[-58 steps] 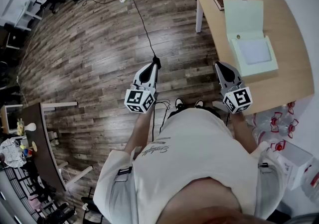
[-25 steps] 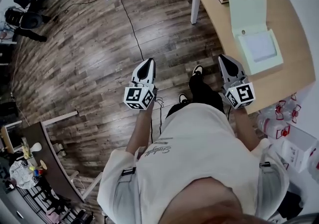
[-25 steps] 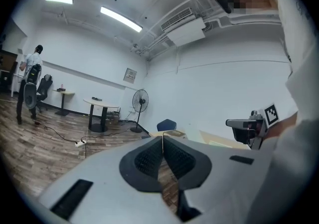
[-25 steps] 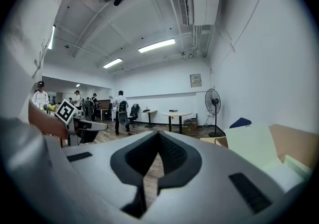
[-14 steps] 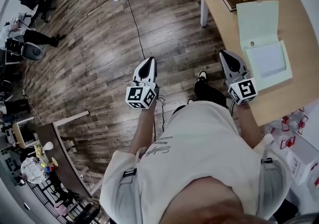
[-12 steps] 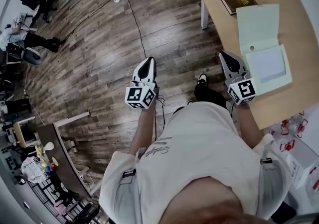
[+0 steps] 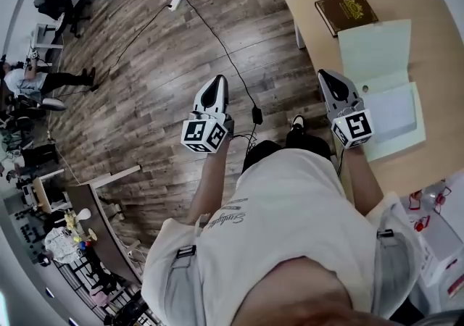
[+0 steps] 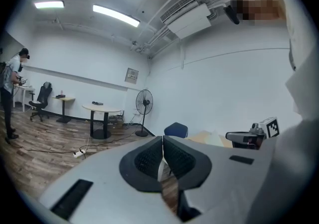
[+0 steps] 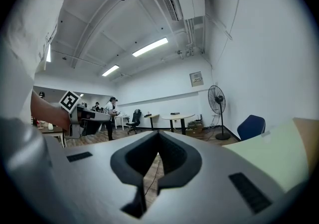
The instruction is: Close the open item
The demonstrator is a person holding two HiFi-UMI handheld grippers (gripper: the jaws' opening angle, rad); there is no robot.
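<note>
The light wooden table [image 7: 431, 42] stands ahead and to the right of the right gripper [image 7: 328, 80]. Just right of that gripper lies the pale green flat box [image 7: 378, 56], its lid folded back flat. A brown book [image 7: 346, 11] sits beyond it. The right gripper and the left gripper [image 7: 216, 85] are both pressed together on nothing. This looks like the approach; next, the lid's far edge needs lifting over the tray. The right gripper partly covers the box's left edge, and the clasp is too small to read.
</note>
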